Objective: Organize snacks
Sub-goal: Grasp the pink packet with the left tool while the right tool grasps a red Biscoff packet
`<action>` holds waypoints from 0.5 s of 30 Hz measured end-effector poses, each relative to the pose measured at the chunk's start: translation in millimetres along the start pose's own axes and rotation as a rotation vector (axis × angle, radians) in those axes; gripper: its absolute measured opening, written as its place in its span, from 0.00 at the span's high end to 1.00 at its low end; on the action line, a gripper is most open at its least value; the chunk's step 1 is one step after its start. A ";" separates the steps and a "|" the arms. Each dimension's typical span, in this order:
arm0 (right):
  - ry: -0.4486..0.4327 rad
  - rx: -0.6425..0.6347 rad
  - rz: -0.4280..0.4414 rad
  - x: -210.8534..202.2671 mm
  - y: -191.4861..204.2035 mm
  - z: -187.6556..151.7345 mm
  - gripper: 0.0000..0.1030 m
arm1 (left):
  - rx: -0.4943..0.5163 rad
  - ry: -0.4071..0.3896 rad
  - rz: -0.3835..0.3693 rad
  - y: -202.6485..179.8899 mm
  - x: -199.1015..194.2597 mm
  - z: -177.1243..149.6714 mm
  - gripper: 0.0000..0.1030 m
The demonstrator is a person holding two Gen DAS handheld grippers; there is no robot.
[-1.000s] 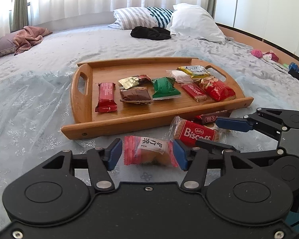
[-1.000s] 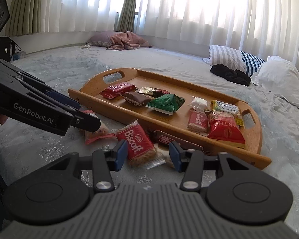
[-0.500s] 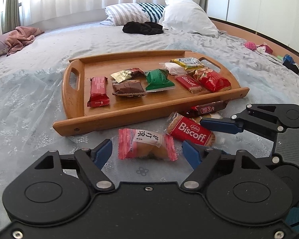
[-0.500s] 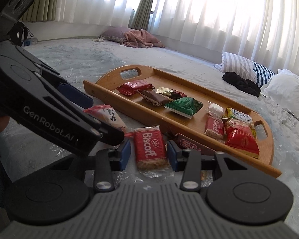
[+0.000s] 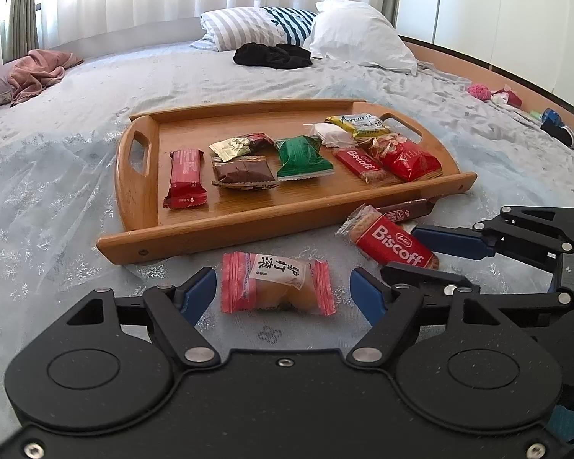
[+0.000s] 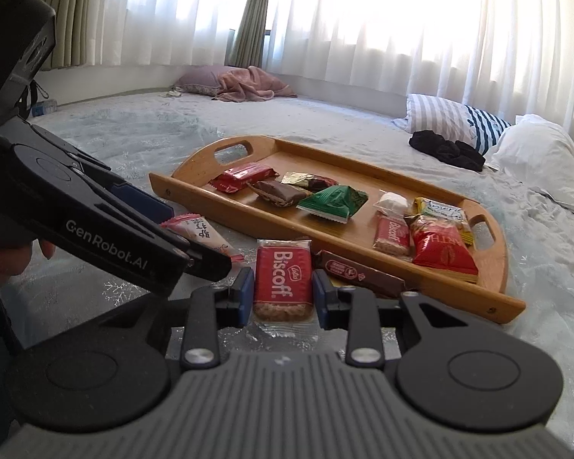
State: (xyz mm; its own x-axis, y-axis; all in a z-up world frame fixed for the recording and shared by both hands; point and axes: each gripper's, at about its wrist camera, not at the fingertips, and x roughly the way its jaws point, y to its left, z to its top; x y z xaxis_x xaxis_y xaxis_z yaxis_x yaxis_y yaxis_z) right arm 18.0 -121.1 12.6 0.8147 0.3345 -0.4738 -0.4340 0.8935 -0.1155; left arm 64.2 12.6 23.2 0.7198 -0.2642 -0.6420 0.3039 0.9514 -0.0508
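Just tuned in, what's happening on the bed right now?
A person is tidying snacks onto a wooden tray on the bed. The right gripper is shut on a red Biscoff packet just in front of the tray. The left gripper is open, its fingers either side of a pink wrapped cake on the sheet without touching it. A brown bar also lies off the tray; eight snacks sit inside.
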 end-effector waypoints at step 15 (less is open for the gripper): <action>-0.015 0.074 -0.103 -7.5 -22.1 -0.3 0.64 | 0.024 -0.010 0.080 -17.4 14.3 -6.9 0.28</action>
State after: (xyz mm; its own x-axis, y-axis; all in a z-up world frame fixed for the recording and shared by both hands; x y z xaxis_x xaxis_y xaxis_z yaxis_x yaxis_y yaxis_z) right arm 21.4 -143.4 18.5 0.8590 0.2441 -0.4500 -0.3189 0.9428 -0.0975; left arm 64.9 -6.6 9.6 0.7484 -0.1891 -0.6358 0.2602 0.9654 0.0191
